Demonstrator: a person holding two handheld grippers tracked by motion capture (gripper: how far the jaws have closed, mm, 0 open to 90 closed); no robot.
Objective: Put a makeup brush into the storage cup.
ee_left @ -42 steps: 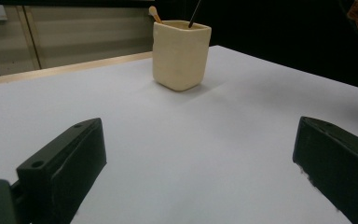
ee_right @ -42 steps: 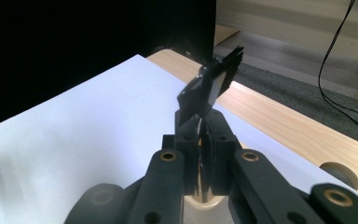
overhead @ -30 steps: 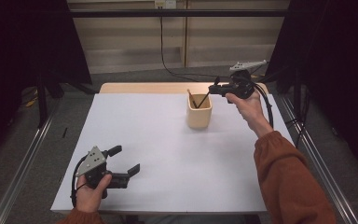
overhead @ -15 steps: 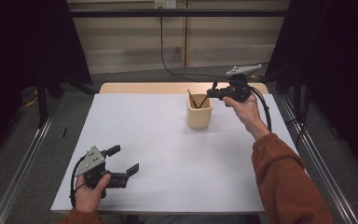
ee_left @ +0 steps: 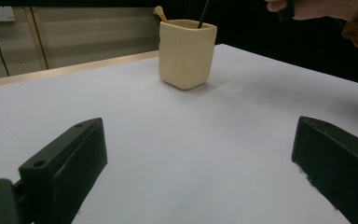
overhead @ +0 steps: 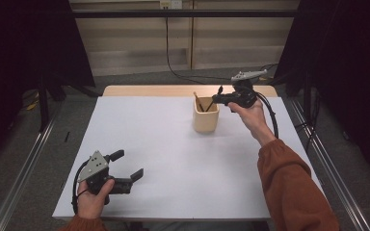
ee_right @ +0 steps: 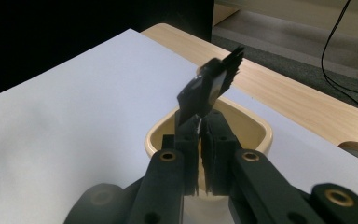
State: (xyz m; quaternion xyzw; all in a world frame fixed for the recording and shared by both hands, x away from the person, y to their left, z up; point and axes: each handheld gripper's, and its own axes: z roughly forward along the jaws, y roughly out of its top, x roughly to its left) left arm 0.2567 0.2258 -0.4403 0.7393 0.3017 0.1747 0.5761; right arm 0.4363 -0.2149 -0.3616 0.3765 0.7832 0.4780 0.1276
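A cream cup [overhead: 205, 117] stands at the far middle of the white table [overhead: 173, 144]. A wooden stick [overhead: 197, 100] leans inside it. My right gripper [overhead: 220, 98] hovers just right of the cup's rim, shut on a black utensil [overhead: 219, 90] whose toothed end [ee_right: 213, 84] sticks up above the jaws. Its lower part runs down into the cup [ee_right: 256, 133]. My left gripper [overhead: 127, 164] rests open near the front left edge with nothing between its fingers. In the left gripper view [ee_left: 196, 163] the cup [ee_left: 186, 53] stands far ahead, with the black utensil's shaft [ee_left: 204, 9] rising from it.
A bare wooden strip [overhead: 149, 90] runs along the table's far edge. Metal rails [overhead: 24, 163] flank both sides on the floor. A black cable [overhead: 176, 72] hangs down the back wall. The person's orange sleeve [overhead: 294, 187] crosses the right front of the table.
My right gripper has sunk slightly and drifted a little toward the person, still holding the black utensil at the cup. The left gripper has stayed put.
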